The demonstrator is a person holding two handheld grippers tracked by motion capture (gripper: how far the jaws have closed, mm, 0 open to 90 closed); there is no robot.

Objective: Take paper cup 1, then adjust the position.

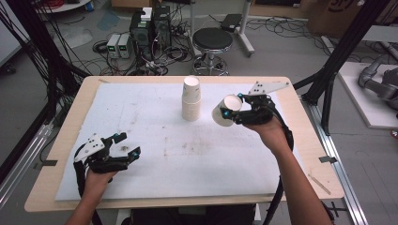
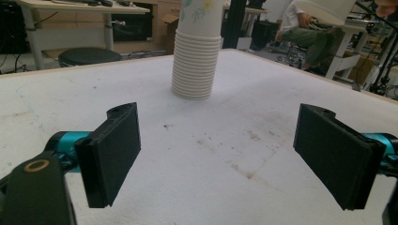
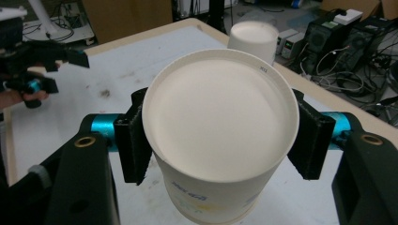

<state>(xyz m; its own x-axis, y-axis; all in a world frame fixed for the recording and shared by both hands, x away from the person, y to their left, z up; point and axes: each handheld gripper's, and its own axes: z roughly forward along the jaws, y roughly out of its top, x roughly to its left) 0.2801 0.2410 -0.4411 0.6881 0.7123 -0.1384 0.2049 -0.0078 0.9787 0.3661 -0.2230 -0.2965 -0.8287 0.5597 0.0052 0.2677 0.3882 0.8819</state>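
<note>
Beside the paper cup stack (image 1: 191,101), my right gripper (image 1: 233,110) clenches one paper cup (image 1: 224,111); squeezing harder could crush it; left gripper (image 1: 123,144) released

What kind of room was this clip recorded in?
Most likely a robotics or engineering lab rather than a home. Desktop computer towers sit on the floor amid tangled cables, black metal frame struts flank the table, and a round stool stands behind it.
</note>
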